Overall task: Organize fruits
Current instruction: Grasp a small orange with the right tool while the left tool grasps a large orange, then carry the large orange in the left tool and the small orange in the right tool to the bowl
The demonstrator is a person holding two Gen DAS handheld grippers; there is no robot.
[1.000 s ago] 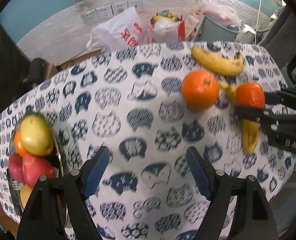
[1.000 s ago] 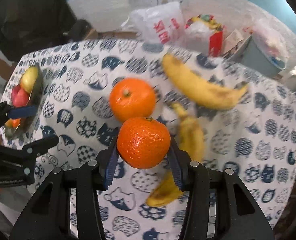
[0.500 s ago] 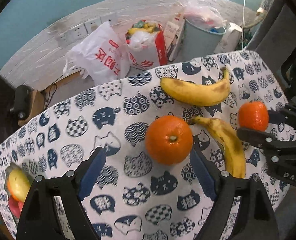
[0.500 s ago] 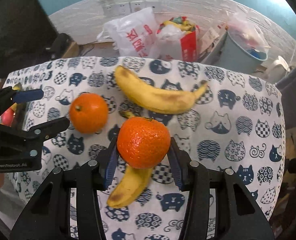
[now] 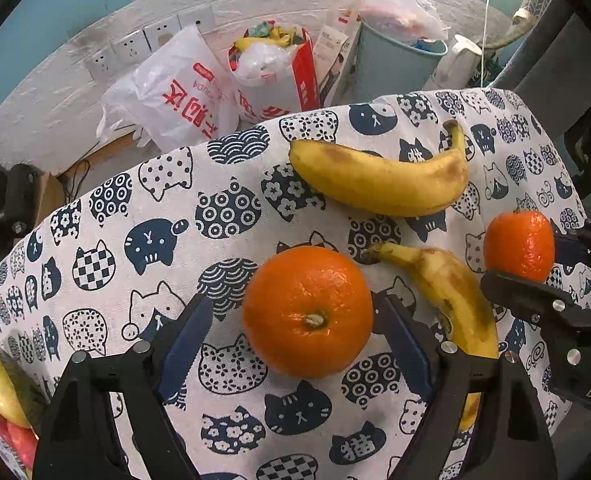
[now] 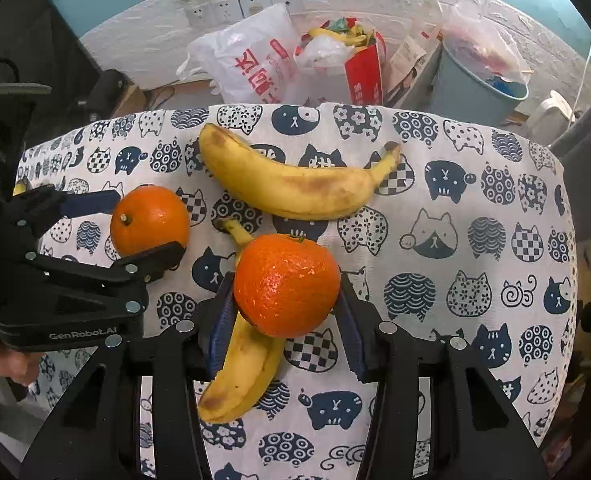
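My left gripper (image 5: 295, 344) is open, its fingers on either side of an orange (image 5: 307, 312) that rests on the cat-print tablecloth (image 5: 155, 216); whether the pads touch it I cannot tell. My right gripper (image 6: 285, 320) is shut on a second orange (image 6: 286, 285), held above a banana (image 6: 239, 376). This orange also shows in the left wrist view (image 5: 519, 246). A larger banana (image 6: 291, 184) lies beyond. In the right wrist view the left gripper (image 6: 135, 228) straddles the first orange (image 6: 149, 220).
A fruit bowl (image 5: 3, 404) with a yellow fruit and red apples sits at the table's left edge. Behind the table are a white plastic bag (image 5: 175, 92), a red-and-white bag (image 5: 275, 72) and a grey bin (image 5: 395, 60).
My left gripper has moved right and forward from near the bowl until the orange sits between its fingers. My right gripper, still holding its orange, has shifted right over the small banana.
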